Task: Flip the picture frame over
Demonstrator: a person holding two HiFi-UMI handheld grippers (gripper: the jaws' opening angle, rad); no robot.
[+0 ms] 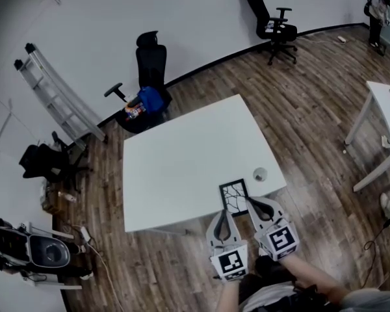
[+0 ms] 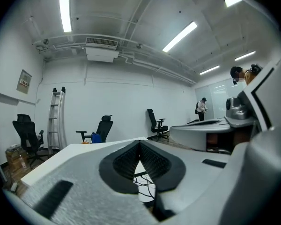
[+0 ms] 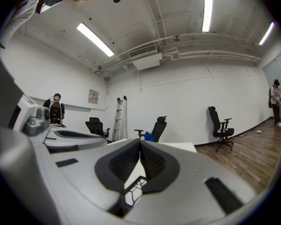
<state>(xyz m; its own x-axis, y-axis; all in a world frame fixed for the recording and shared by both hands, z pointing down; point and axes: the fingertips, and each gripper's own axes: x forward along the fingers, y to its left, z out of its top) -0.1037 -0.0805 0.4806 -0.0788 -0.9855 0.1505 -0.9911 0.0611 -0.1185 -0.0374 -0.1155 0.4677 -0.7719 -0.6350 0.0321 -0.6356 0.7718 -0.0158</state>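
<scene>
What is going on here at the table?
A person holds a hand-held gripper in each hand over the near edge of a white table. A picture frame lies flat by that edge, its black-lined pattern facing up. The left hand-held gripper and the right hand-held gripper are both shut and empty, with their tips at the frame's near side; whether they touch it cannot be told. The flip is not yet done. A small round thing sits beside the frame.

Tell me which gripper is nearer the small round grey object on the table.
Right. The right gripper is just short of the small round grey object, at the right edge of the black picture frame; the left gripper is at the frame's lower left corner.
</scene>
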